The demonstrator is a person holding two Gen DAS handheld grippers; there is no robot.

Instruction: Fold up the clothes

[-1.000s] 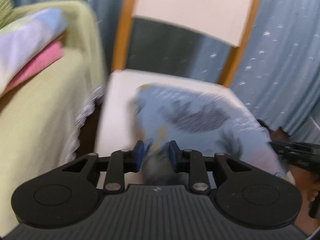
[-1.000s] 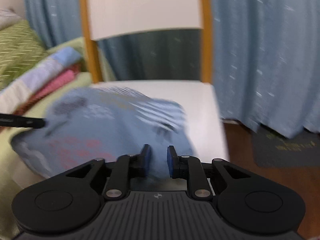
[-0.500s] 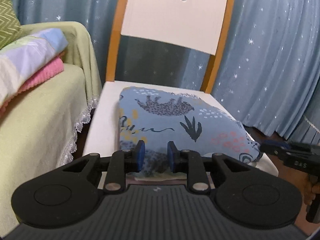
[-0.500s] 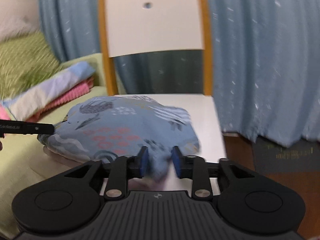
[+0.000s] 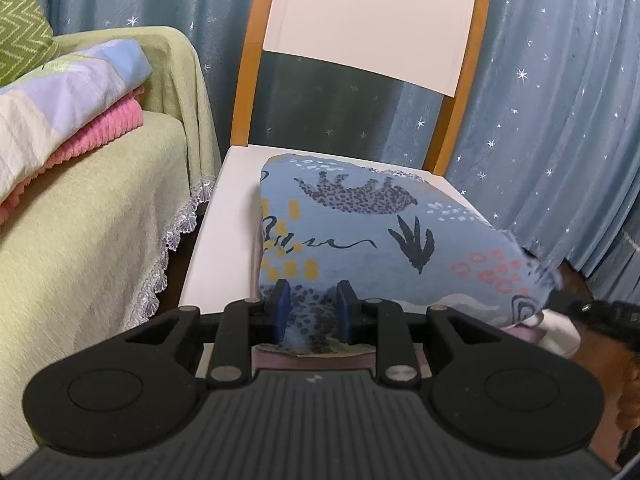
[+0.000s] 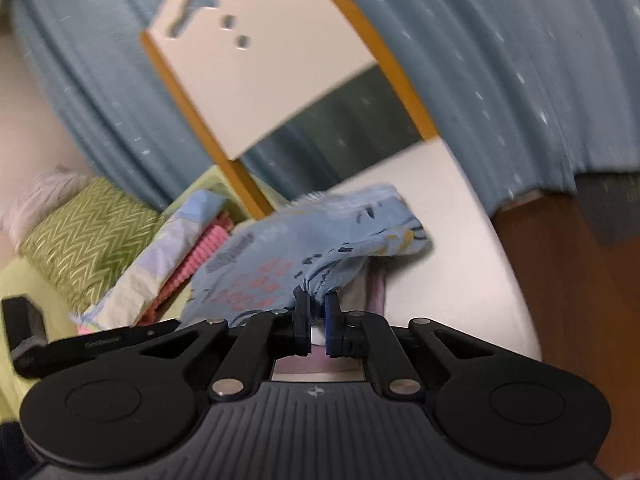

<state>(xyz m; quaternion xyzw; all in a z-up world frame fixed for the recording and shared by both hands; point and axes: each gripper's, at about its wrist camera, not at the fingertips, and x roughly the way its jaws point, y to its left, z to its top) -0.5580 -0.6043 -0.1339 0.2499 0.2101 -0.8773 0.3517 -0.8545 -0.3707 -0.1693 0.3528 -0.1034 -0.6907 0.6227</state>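
Now your left gripper [image 5: 311,312] has its jaws parted about the near edge of the blue printed garment [image 5: 360,236], cloth lying between the blue pads, though you cannot tell whether they press it. Your right gripper [image 6: 316,322] has its jaws drawn nearly together, pinching a bunched fold of that garment [image 6: 304,256] and lifting it off the seat. One garment lies on the one white chair [image 5: 224,216], a pale layer showing under its near edge. Bare seat runs along its 9 o'clock side in the left view; at 3 o'clock it reaches the seat's edge. Farther toward 9 o'clock stands the green-covered sofa [image 5: 88,216], carrying two folded pieces, a pastel cloth [image 5: 68,100] over a pink one [image 5: 108,128]. Only the right view shows brown floor [image 6: 568,280] at 3 o'clock; only the left shows the animal print sharply.
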